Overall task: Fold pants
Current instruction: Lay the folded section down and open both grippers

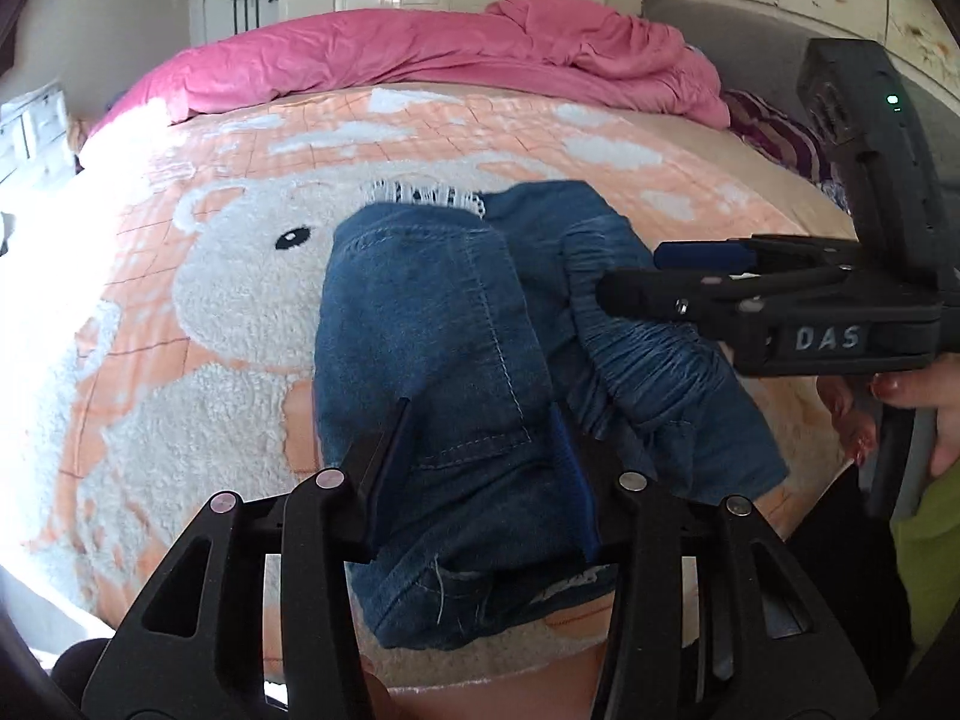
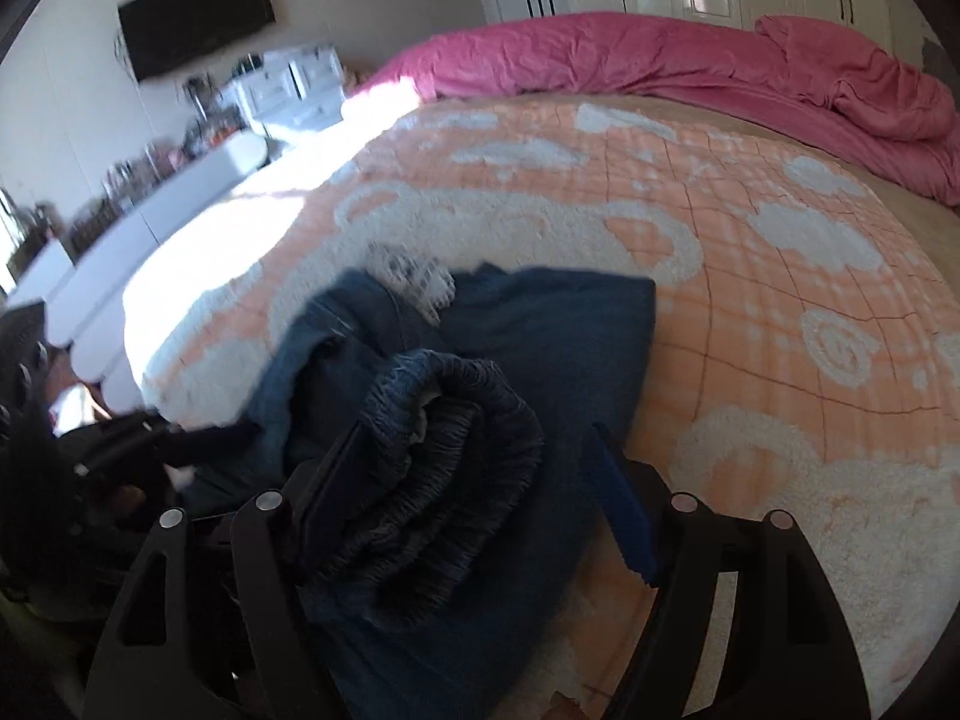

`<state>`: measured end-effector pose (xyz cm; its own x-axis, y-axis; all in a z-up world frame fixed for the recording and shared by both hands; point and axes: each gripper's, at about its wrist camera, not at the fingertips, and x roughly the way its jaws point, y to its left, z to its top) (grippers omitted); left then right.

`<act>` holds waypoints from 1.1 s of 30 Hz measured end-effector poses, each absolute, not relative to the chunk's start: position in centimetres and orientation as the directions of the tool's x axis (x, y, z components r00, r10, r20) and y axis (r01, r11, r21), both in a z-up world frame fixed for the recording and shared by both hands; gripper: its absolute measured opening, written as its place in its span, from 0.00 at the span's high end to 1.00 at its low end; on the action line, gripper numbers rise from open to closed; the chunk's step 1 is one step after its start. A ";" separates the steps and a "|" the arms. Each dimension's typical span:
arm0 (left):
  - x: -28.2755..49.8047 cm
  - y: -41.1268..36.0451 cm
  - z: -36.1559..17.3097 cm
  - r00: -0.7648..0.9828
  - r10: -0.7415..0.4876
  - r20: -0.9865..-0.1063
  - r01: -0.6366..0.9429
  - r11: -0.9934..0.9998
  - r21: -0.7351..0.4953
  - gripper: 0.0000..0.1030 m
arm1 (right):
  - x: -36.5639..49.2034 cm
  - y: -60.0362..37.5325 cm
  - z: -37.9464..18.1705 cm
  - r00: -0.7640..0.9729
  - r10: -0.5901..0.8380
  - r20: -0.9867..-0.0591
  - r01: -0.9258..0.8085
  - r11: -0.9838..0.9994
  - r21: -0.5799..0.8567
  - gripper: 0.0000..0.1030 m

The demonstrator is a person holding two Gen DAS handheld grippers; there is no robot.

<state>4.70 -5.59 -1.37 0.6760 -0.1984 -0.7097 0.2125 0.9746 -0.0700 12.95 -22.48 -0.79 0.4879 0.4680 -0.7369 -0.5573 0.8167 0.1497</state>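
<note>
Tilting down, your left hand-held gripper (image 1: 480, 468) pinches the folded blue pants (image 1: 432, 330); your right hand-held gripper (image 2: 480, 480) stands wide around their waistband (image 2: 444, 450), on the peach blanket (image 2: 750, 276).

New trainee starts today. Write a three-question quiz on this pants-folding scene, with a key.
1. True or false: the folded blue denim pants lie on a bare wooden floor.
2. Between the right tongs sits: A) the gathered elastic waistband; B) a frayed hem; C) a pocket.
3. Fill in: the crumpled duvet at the bed's far side is ___.
Key: 1 false, they lie on the peach-and-white fleecy blanket; 2 A; 3 pink.
</note>
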 end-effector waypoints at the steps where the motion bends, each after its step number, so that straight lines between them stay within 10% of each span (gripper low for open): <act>1: 4.4 -5.6 -1.3 0.679 -0.201 -0.706 0.217 0.974 -0.069 0.64 | 13.0 -22.9 -1.0 0.482 0.474 -0.737 -0.553 0.817 0.164 0.25; 18: 4.3 -1.4 1.3 0.669 -0.240 -0.704 0.130 0.970 -0.207 0.40 | 9.7 -26.3 2.6 0.600 0.553 -0.577 -0.527 0.817 0.235 0.18; 33: 5.0 -1.0 1.4 0.659 -0.219 -0.720 0.103 0.974 -0.202 0.25 | 2.0 -22.0 4.4 0.592 0.600 -0.538 -0.719 0.695 -0.015 0.17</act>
